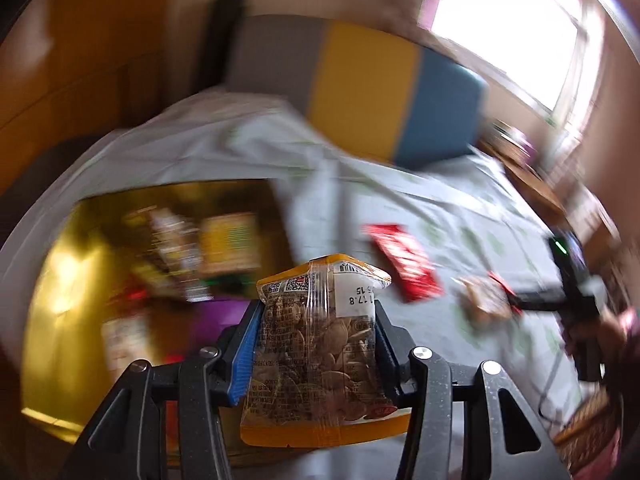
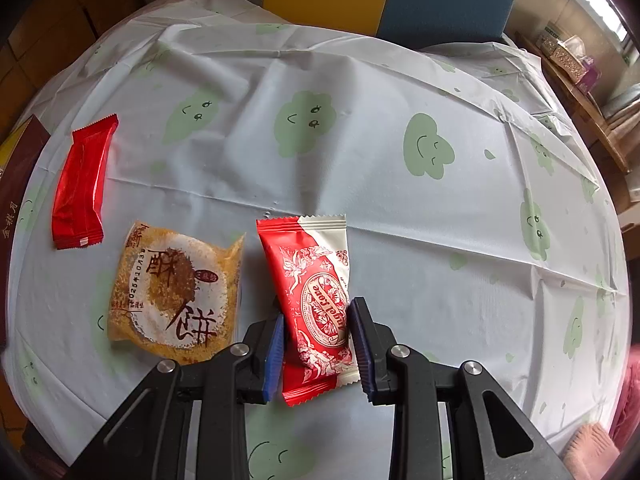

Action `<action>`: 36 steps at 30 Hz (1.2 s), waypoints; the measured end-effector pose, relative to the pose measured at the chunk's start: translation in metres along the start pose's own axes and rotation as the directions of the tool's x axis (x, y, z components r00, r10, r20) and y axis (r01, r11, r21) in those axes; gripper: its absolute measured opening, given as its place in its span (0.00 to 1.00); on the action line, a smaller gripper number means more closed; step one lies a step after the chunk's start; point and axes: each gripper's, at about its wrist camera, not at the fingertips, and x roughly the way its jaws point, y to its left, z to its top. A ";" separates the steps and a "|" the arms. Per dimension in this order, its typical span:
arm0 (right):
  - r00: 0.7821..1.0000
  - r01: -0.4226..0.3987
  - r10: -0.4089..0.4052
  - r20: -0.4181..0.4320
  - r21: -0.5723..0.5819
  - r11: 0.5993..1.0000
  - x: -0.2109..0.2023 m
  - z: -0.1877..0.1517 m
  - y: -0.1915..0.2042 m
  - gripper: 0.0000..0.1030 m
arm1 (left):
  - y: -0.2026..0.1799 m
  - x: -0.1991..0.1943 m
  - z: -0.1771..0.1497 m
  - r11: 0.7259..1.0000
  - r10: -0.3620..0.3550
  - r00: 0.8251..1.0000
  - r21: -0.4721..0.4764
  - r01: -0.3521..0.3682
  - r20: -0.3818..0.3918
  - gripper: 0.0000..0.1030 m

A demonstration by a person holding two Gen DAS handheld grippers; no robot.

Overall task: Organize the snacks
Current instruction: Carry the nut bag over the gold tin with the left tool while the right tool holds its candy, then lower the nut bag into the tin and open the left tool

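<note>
My left gripper point(image 1: 316, 320) is shut on a clear and orange seed packet point(image 1: 320, 344), held above the table beside a gold box point(image 1: 60, 280) with several snacks inside. My right gripper point(image 2: 318, 320) is shut on a red and white wafer packet point(image 2: 316, 304) that lies on the tablecloth. A pastry packet point(image 2: 176, 288) lies just left of it and a plain red packet point(image 2: 80, 184) farther left. The right gripper point(image 1: 520, 300), the red packet point(image 1: 404, 260) and the pastry point(image 1: 480, 296) show blurred in the left wrist view.
A white tablecloth with green cloud faces point(image 2: 400, 140) covers the round table. A grey, yellow and blue chair back point(image 1: 360, 88) stands behind it. A brown box edge point(image 2: 16, 176) sits at the far left. A wooden shelf point(image 2: 580, 92) is at the right.
</note>
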 end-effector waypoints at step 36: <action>1.000 0.010 -0.010 0.001 0.006 1.000 -0.003 0.002 0.001 0.31 | 0.137 0.009 -0.022 0.900 0.382 0.916 -0.173 -0.400 -0.125 0.62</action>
